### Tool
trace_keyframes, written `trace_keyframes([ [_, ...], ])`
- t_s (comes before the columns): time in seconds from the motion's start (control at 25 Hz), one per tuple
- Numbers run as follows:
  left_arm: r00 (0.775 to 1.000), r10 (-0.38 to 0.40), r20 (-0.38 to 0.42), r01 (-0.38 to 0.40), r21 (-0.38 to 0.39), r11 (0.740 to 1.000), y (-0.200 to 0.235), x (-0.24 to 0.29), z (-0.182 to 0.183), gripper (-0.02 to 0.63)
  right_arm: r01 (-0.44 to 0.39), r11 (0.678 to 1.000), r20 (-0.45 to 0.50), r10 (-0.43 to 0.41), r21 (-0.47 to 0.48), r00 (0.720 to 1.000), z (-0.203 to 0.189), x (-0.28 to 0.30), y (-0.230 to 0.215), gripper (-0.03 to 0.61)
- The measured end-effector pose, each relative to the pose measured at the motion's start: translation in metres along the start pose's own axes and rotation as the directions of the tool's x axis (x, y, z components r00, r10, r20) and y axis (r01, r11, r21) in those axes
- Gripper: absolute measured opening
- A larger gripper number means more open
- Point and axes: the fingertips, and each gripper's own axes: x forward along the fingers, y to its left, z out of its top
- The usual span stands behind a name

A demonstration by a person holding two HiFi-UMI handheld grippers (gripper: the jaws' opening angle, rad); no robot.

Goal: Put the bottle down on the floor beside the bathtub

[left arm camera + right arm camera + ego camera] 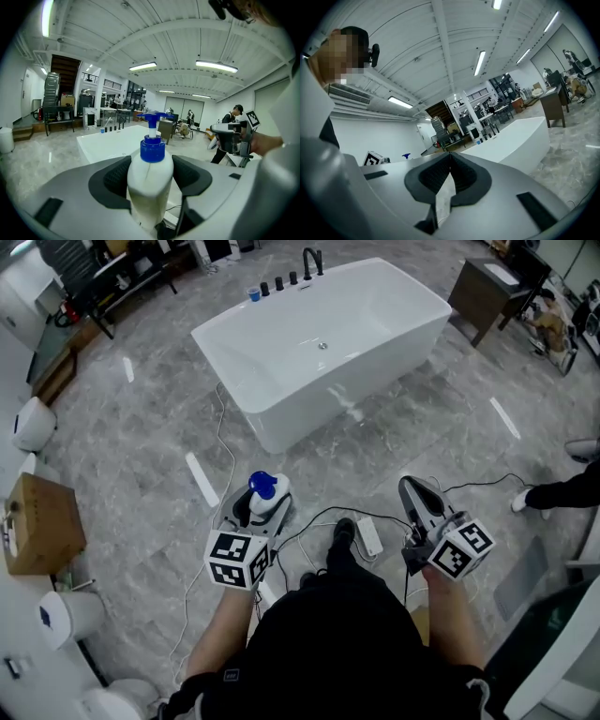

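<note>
The head view looks down on both grippers & the gray floor [141, 446]. The white bathtub [309, 409] sits in the upper middle of the frame, w/ a black tap [311, 261] at its far end. This view does not show how the grips look up close.

The left gripper view does. The left gripper [150, 174] is open about as wide as the bottle [147, 185], and its two dark pads press on the bottle's white sides. So the bottle is right in the middle of that gripper. This view also shows the right gripper [229, 137] at mid right.

Only the right gripper view shows that gripper's tips touching each other, w/ nothing in them.

In the head view the bottle is low & a bit left of center, held up over the floor. It is well apart from the bathtub, which lies up-frame from it.

The bottle stands about straight up. Its long way runs bottom to top in the left gripper view, w/ the blue pump on top. From the head view you look down onto that blue top.
</note>
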Motion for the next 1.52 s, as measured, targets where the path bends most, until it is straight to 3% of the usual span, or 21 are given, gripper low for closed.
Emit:
trace_keyframes([
  [0.36,1.0,-0.023,-0.021,0.023,0.028,0.999,-0.014,0.111,0.067,0.279,-0.011,0.996,0.007,0.01,0.088,1.0,0.055,0.044,-0.109,0.028],
  [0.52,1.0,-0.003,-0.027,0.004,0.038,0.999,-0.015,0.141,0.084,0.279,-0.052,0.993,-0.025,0.055,0.104,0.998,0.051,0.062,-0.139,0.028],
  [0.76,0.996,-0.019,-0.083,0.021,0.023,1.0,-0.006,0.179,0.081,0.279,-0.045,0.983,-0.072,0.059,0.18,0.996,0.032,0.081,-0.161,0.028],
  [1.12,0.989,-0.121,-0.09,0.125,0.047,0.991,0.044,0.252,0.103,0.279,0.076,0.984,-0.119,-0.057,0.159,0.991,0.047,0.148,-0.188,0.028],
  [1.52,0.947,-0.3,-0.115,0.312,0.114,0.943,0.082,0.325,0.136,0.279,0.156,0.98,-0.105,-0.144,0.121,0.984,0.078,0.243,-0.203,0.028],
])
